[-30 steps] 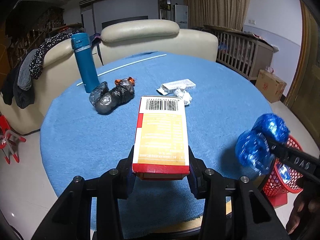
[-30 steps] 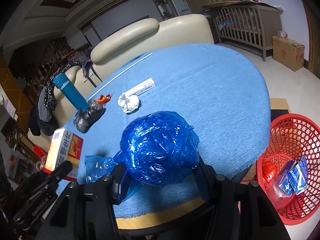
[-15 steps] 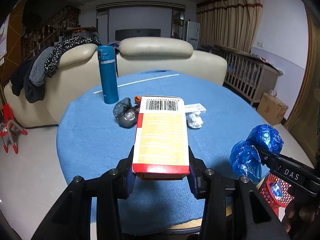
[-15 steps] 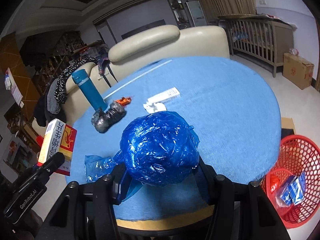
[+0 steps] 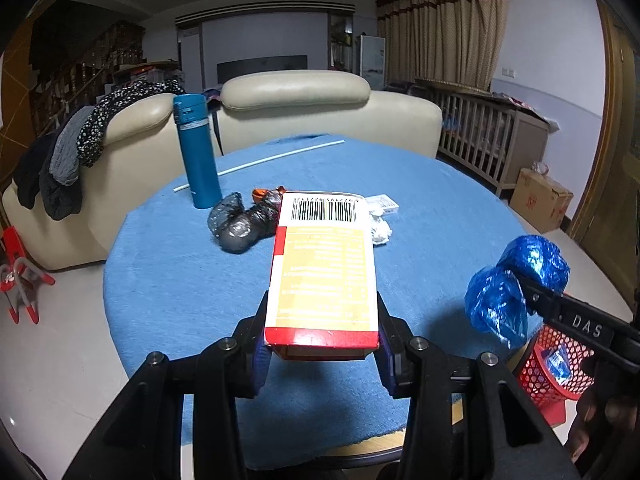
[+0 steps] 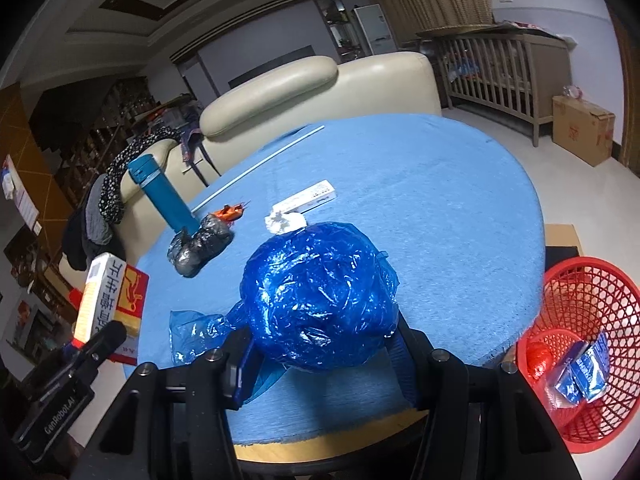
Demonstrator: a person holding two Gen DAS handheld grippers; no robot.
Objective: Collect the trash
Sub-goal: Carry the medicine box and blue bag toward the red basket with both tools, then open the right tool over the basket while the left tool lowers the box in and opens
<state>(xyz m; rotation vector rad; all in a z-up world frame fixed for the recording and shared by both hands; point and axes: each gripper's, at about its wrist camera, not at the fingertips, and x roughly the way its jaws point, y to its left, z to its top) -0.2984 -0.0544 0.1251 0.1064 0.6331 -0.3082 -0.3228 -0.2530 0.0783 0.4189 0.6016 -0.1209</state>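
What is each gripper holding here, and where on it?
Left gripper clamps the carton by its near end's sides; right gripper grips the blue plastic bag around its lower bulge.

Dim indoor light, fisheye-warped edges

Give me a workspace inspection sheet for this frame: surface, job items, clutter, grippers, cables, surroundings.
Surface: round table under a blue cloth, wooden edge showing at the near side.
Job's things: carton with barcode and blue plastic bag bundle both held above the table; black plastic bag bundle, crumpled white paper and small white box lie on the cloth; red mesh basket on the floor, already holding some wrappers.
Clutter: teal flask upright; long white rod.
Grippers: left gripper shut on the carton; right gripper shut on the blue bundle.
Cables: nothing seen.
Surroundings: cream sofa with draped clothes, wooden crib, cardboard box.
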